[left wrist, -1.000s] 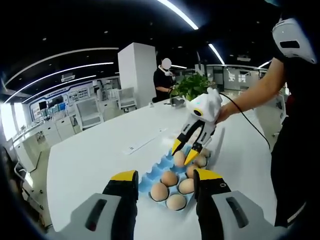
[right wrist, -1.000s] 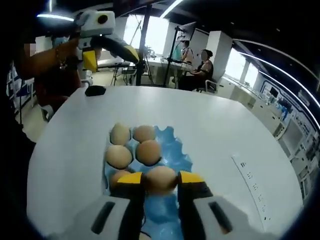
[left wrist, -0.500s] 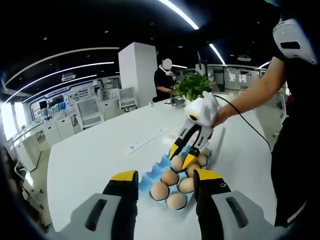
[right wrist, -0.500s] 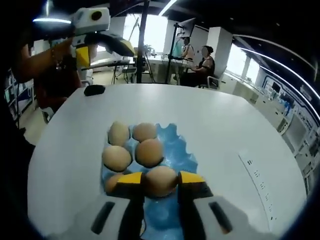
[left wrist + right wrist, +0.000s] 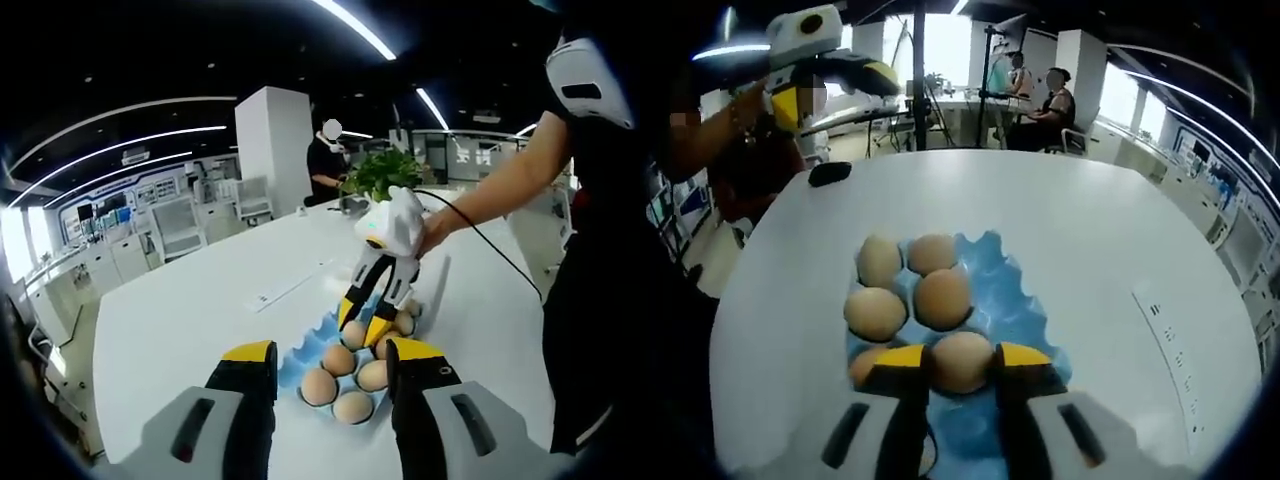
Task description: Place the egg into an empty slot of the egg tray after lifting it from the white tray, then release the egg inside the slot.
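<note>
Egg point(image 5: 961, 361) pinched by right gripper point(image 5: 960, 362) over egg tray point(image 5: 1012, 312).

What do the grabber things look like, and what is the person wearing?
The left gripper has grey arms and black fingers with yellow tips. The right gripper has a white rounded body, the same black and yellow fingers, and a black cable trailing off it. The person wears dark clothing.

Potted plant point(image 5: 383, 172), seated people point(image 5: 1052, 103).
</note>
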A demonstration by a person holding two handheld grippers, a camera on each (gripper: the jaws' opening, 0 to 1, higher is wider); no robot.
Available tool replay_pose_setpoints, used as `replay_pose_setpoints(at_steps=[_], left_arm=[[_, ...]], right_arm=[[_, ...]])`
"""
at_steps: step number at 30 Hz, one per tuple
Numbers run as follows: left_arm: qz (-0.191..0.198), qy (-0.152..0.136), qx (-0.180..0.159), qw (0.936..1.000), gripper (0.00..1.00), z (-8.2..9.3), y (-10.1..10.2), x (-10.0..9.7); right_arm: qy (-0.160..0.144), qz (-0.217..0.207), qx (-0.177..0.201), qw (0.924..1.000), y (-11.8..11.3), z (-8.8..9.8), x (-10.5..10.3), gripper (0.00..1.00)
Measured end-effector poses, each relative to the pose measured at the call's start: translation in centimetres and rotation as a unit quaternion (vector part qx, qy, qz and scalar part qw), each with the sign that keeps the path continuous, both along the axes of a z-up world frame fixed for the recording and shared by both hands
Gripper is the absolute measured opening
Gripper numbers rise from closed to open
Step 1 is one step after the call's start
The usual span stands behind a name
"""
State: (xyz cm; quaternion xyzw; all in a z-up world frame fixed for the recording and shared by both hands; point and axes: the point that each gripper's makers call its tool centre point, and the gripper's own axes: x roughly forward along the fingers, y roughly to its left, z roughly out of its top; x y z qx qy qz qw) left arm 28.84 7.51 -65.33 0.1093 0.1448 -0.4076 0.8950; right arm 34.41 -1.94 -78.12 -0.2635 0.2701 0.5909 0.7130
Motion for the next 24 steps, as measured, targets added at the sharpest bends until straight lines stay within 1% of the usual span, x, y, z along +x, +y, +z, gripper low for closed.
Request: replay_pose_setpoints(at_steps=[6, 11, 12, 15, 17, 19, 22, 24], left_arm=[[0.002, -0.001, 0.000, 1.0000, 0.44, 0.0, 0.2, 0.0], [0.002, -0.002, -0.001, 1.0000, 0.44, -0.1, 0.1, -0.1], [0.002, -0.002, 0.000, 1.0000, 0.44, -0.1, 0.1, -0.1], [0.002, -0.001, 0.000, 1.0000, 0.45, -0.1, 0.2, -0.1], [0.001, 0.000, 0.001, 1.0000, 0.44, -0.2, 0.1, -0.1], [0.001, 0.001, 0.001, 1.0000, 0.44, -0.2, 0.1, -0.1], [0.001, 0.001, 0.002, 1.0000, 0.44, -0.2, 0.1, 0.0], [0.000, 0.001, 0.001, 1.0000, 0.44, -0.2, 0.1, 0.0]], right_arm=[[0.006, -0.010, 0.011, 0.9999, -0.4, 0.0, -0.1, 0.26], [0.009, -0.019, 0.031, 0.9993, -0.5, 0.0, -0.1, 0.27], [0.011, -0.021, 0.034, 0.9992, -0.7, 0.0, -0.1, 0.28], [0.002, -0.029, 0.039, 0.9988, -1.1, 0.1, 0.2, 0.33], [0.013, -0.035, 0.048, 0.9981, -1.3, 0.3, 0.0, 0.34], [0.010, -0.040, 0.062, 0.9972, -1.4, 0.7, 0.1, 0.36], [0.019, -0.056, 0.097, 0.9935, -1.6, 1.8, 0.2, 0.39], [0.017, -0.058, 0.095, 0.9936, -2.1, 1.9, 0.2, 0.41]])
